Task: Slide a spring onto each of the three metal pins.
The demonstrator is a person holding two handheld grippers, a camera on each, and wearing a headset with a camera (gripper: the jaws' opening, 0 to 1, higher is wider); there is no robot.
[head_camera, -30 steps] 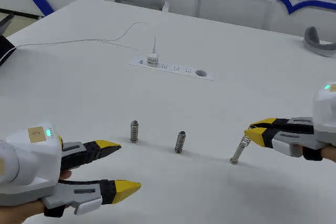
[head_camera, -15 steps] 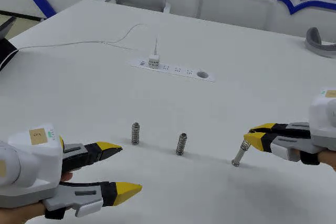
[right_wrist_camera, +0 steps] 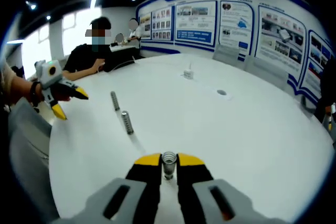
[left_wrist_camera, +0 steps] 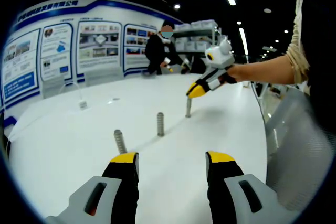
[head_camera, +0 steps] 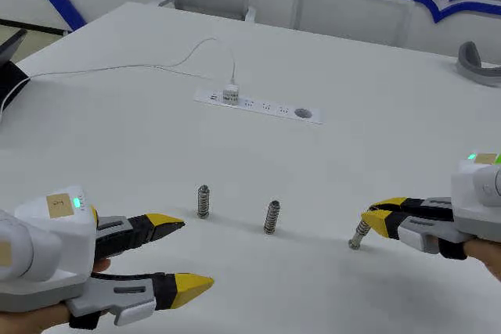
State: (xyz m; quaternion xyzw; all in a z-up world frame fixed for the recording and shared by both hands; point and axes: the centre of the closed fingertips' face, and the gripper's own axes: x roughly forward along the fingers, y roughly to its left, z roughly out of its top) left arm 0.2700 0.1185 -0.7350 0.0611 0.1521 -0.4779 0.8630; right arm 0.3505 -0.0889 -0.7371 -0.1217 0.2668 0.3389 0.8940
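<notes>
Closest in, the left yellow-tipped black-and-grey gripper (head_camera: 196,253) hangs just over the white tabletop (head_camera: 117,138), jaws spread wide, nothing in them. The tan sticker (head_camera: 55,202) on its white body is too blurry to read. Off to the right, the right yellow-tipped gripper (head_camera: 368,218) is pinched narrow on the top of the tilted spring-wrapped silver pin (head_camera: 359,234), whose foot is on the table. The middle coil-covered pin (head_camera: 272,217) and the left coil-covered pin (head_camera: 203,201) stand upright between the grippers. Further back lies a white power strip (head_camera: 258,105).
</notes>
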